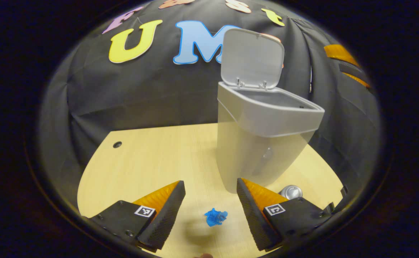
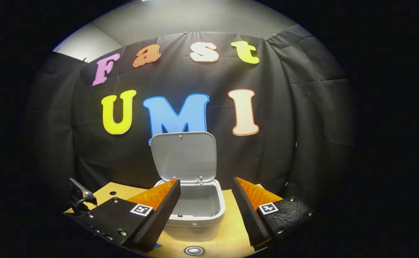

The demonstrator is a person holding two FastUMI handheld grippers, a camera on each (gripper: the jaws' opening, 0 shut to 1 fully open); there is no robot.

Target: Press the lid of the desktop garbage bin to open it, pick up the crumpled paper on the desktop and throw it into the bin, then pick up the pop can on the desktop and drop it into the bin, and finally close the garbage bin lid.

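The grey desktop bin (image 1: 263,143) stands on the wooden table with its lid (image 1: 252,59) swung up and open. A small blue crumpled paper (image 1: 215,217) lies on the table in the gap between the fingers of my left gripper (image 1: 210,182), which is open and not pressing on it. The silver top of the pop can (image 1: 291,191) peeks out beside the bin's base, behind one finger. My right gripper (image 2: 206,181) is open and empty, held above and in front of the bin (image 2: 198,215), looking into it under the raised lid (image 2: 184,156). The pop can (image 2: 194,250) sits just below.
The wooden table (image 1: 152,161) has a small round hole (image 1: 117,144) at its far left. Black cloth closes the booth behind the bin. A dark piece of hardware (image 2: 81,196) shows at the table's left edge in the right gripper view.
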